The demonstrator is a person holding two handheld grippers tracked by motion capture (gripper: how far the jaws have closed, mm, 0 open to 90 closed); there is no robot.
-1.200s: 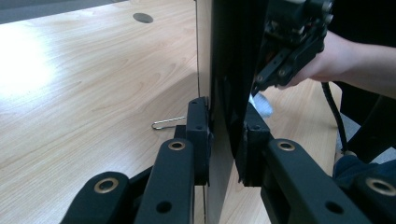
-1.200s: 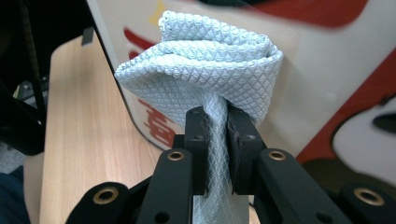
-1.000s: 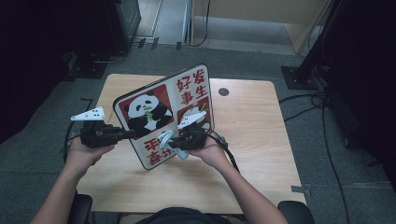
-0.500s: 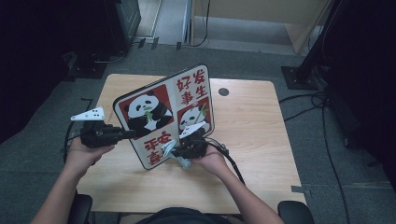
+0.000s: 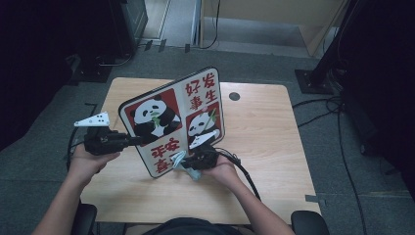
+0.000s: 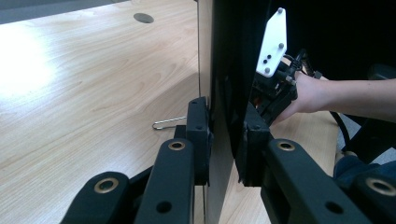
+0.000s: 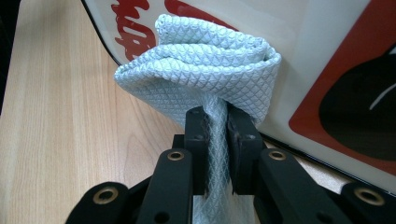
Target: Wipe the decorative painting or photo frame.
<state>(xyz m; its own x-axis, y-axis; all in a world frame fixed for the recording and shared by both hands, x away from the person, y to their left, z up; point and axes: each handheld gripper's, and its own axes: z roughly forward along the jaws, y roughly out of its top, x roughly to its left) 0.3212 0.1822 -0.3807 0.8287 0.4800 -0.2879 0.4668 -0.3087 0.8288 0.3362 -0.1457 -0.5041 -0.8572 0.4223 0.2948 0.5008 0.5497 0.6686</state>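
Note:
A rounded board [image 5: 171, 117] printed with pandas and red characters stands tilted above the wooden table [image 5: 264, 122]. My left gripper [image 5: 134, 141] is shut on its left edge. In the left gripper view the board [image 6: 229, 93] is edge-on, clamped by the left gripper [image 6: 226, 140]. My right gripper [image 5: 183, 161] is shut on a pale blue cloth [image 5: 177, 160] at the board's lower part. In the right gripper view the bunched cloth [image 7: 201, 70] presses against the board's face [image 7: 327, 56] above the right gripper [image 7: 217, 126].
A round cable hole [image 5: 234, 96] sits at the table's back right. A thin wire loop [image 6: 168, 123] lies on the tabletop behind the board. Dark equipment and a stand base [image 5: 313, 78] stand on the floor around the table.
My right gripper has slid the cloth down the board's face, from the small panda picture toward the lower edge. The left gripper and the board have stayed put.

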